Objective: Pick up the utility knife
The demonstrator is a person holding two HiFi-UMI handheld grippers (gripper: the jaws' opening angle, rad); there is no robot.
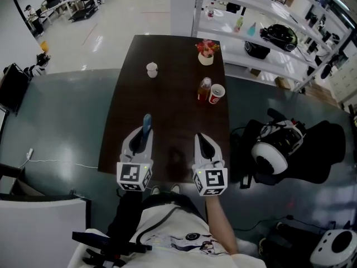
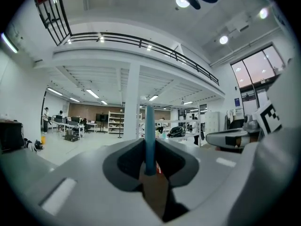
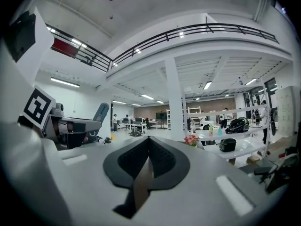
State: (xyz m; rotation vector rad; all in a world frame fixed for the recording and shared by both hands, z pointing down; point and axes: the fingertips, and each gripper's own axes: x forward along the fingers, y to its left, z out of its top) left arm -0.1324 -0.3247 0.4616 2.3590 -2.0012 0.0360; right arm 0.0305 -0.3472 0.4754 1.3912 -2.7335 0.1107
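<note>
The utility knife [image 1: 146, 124] is a slim blue handle held above the dark table. My left gripper [image 1: 144, 134] is shut on it, and the knife sticks out forward past the fingertips. In the left gripper view the utility knife [image 2: 149, 122] stands as a narrow blue bar clamped between the two dark pads of the left gripper [image 2: 150, 147]. My right gripper [image 1: 204, 140] hovers beside it on the right, a hand's width away. In the right gripper view the jaws of the right gripper [image 3: 148, 140] meet at the tips with nothing between them.
On the dark table [image 1: 167, 88] stand a small white jar [image 1: 152, 70], a flower pot [image 1: 206, 52], a bottle [image 1: 204, 89] and a red cup [image 1: 216, 94]. A white shelf rack [image 1: 262, 35] stands at the back right. A black seat with a white headset [image 1: 274, 149] sits right of the table.
</note>
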